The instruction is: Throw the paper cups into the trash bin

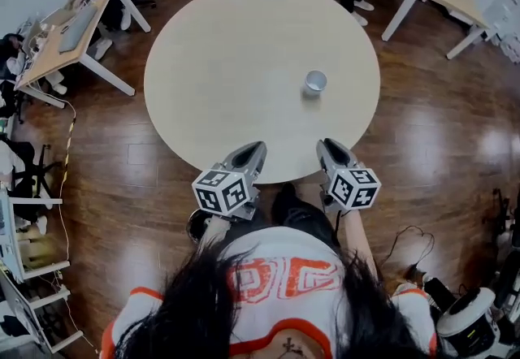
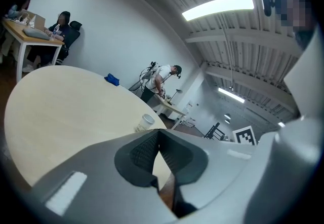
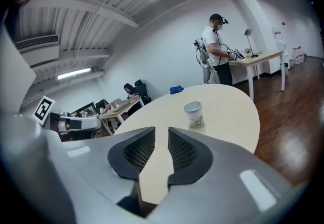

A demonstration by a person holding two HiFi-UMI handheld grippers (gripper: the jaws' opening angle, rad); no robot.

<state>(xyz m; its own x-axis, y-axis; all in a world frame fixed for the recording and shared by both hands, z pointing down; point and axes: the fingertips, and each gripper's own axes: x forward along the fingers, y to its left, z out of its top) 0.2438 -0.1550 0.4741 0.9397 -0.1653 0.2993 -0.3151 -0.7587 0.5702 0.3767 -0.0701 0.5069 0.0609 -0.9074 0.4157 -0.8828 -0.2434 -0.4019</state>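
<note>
Round table (image 1: 219, 65), 1 paper cup (image 1: 315, 81); at near edge, L gripper (image 1: 255, 147) held closed, R gripper (image 1: 327, 145) slightly parted, both empty.

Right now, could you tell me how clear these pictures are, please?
Head view: sharp, with glare patches on the wooden floor. Left gripper view: fisheye, dark corners, ceiling light blown out. Right gripper view: same distortion, yet the paper cup is crisp.

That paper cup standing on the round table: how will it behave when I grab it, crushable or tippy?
The paper cup looks thin-walled with an open top, so a hard squeeze would probably buckle it. Standing upright and taller than wide, it likely tips under a sideways nudge.
</note>
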